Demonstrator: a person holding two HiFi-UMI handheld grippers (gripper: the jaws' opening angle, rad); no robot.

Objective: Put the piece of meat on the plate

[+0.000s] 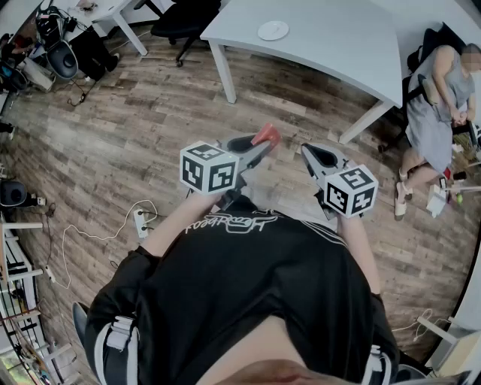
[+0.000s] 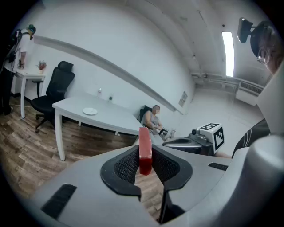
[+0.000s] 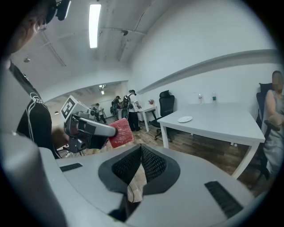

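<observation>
Here we go: the left gripper (image 1: 255,148) pinches the piece of meat (image 2: 144,146), a red slab standing on edge between the black ribbed pads (image 2: 125,165), its top poking up past the jaw tips. It is carried in mid-air above the wood floor (image 1: 135,128), well apart from the table. In the head view the meat sits at about 12 o'clock from the person's chest, just beyond the left marker cube (image 1: 209,169).

Over to the right gripper (image 3: 141,153): its jaws are pressed together at the tips with nothing between them. It rides beside the left one, at its 3 o'clock, the two near each other but apart.

The white plate (image 1: 273,30) lies on the white table (image 1: 338,45), straight ahead at 12 o'clock in the head view, and it is bare. A black office chair (image 1: 180,15) stands at the table's 10 o'clock end. At 2 o'clock a seated person (image 1: 440,98) sits beyond the table's corner. Down at 8 o'clock a power strip (image 1: 140,219) with a white cable lies on the floor.
</observation>
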